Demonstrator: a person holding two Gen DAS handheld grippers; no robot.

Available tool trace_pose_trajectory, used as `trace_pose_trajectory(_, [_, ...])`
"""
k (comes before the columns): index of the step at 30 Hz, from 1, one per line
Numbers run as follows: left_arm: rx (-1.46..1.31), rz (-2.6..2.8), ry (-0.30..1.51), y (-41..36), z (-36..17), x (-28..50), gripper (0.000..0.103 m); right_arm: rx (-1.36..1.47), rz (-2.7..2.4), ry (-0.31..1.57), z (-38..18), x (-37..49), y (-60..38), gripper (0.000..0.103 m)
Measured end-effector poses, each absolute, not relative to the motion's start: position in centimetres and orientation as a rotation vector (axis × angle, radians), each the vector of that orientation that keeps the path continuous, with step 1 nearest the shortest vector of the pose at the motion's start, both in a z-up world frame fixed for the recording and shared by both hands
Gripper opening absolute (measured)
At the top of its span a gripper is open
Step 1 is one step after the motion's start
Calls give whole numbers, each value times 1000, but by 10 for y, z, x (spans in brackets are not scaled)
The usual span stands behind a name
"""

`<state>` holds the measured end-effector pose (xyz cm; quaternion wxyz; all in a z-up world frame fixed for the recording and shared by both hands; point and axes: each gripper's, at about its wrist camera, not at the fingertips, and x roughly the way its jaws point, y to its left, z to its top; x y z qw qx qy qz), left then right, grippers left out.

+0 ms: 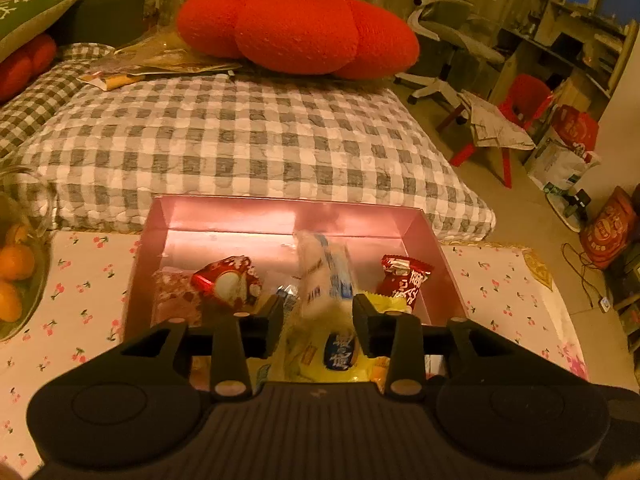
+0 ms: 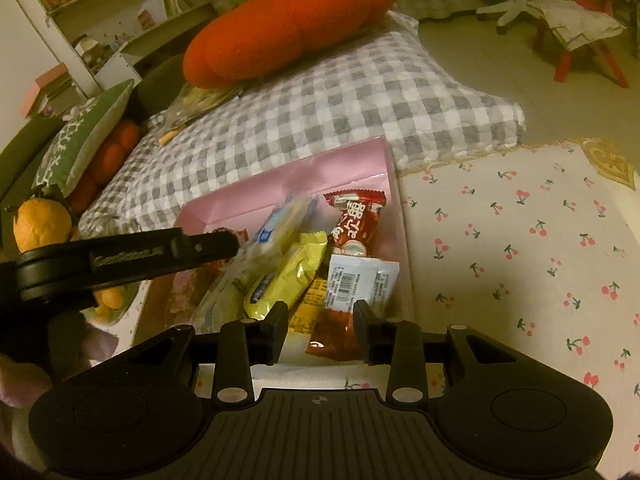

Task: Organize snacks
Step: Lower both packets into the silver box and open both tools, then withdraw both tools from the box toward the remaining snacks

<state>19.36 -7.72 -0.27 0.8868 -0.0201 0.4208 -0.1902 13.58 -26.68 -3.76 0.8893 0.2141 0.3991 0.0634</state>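
I see my left claw point(image 1: 318, 314) part open over the pink box point(image 1: 416, 228), white-blue pkt point(image 1: 326, 276) loose between pads, long axis pointing away; right claw point(image 2: 320, 326) part open, holds nothing.

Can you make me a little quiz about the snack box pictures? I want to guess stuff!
1. True or false: the shiny pink cardboard box sits on the white cherry-print cloth.
2. What rests on the grey-and-white checked quilt? A) a big red plush cushion B) a blue bucket C) a green boot
3. Fill the gap: inside the box, next to the yellow plastic snack packet, a red foil packet has a white label with a black ______.

Key: 1 true; 2 A; 3 barcode.
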Motion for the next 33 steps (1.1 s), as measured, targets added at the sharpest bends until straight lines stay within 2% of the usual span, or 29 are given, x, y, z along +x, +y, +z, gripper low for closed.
trace_pose_trajectory(5, [-32,-383,879,-66,-1,187,42,450,125,832,-33,131,-266,37])
trace_pose_trajectory(8, [-32,-376,879,-58,-1,182,45,458,119,824,-29,127,-266,54])
trace_pose_trajectory(9, [-32,-377,878,-57,-1,180,50,458,115,817,-26,125,-266,59])
trace_pose_trajectory(14, [-38,-383,885,-47,2,171,61,450,98,792,-11,115,-265,71])
trace_pose_trajectory(18, [-45,-375,870,-38,8,159,76,446,89,781,0,106,-264,83])
trace_pose_trajectory(25, [-39,-377,869,-23,13,134,95,412,87,772,13,81,-262,87])
trace_pose_trajectory(33, [-29,-390,879,-11,11,103,100,355,86,761,22,51,-255,89])
